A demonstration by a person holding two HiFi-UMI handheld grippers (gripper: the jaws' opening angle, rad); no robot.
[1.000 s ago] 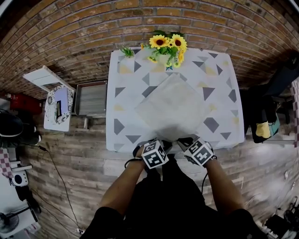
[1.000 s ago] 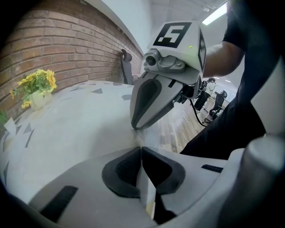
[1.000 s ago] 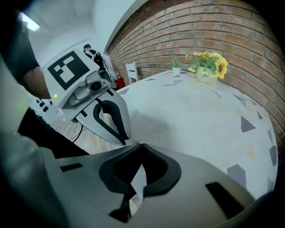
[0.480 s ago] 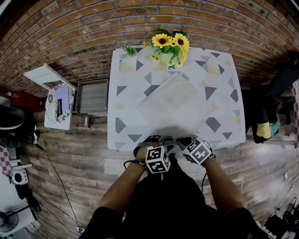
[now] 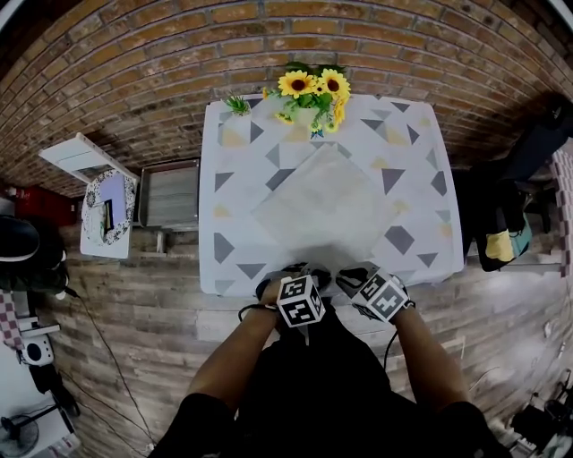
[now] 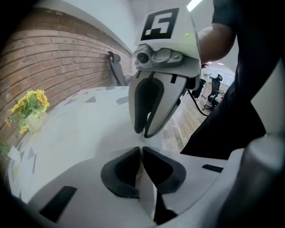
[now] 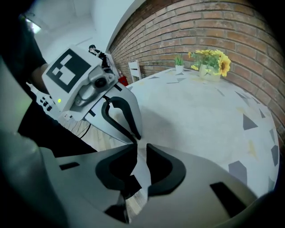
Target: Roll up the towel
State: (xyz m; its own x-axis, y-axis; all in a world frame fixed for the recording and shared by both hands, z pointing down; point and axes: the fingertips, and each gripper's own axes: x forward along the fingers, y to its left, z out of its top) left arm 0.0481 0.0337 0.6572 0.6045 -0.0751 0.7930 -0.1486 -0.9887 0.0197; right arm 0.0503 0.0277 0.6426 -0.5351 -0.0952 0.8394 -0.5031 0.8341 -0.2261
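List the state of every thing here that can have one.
Towel: spread flat, not yet rolled.
Left gripper: jaws just closed further, pinching the towel's near corner.
Right gripper: jaws just opened further, towel edge loose between them.
Sunflowers: standing upright.

Soft, even light fills the head view, where the pale towel point(image 5: 322, 201) hardly stands out from the table point(image 5: 421, 143). The wide-angle lens bends the brick wall point(image 5: 134, 72) and darkens the corners. Both gripper views have black, curved edges and soft focus close to the lens, and a ceiling lamp point(image 6: 194, 4) glares at the top of the left one.
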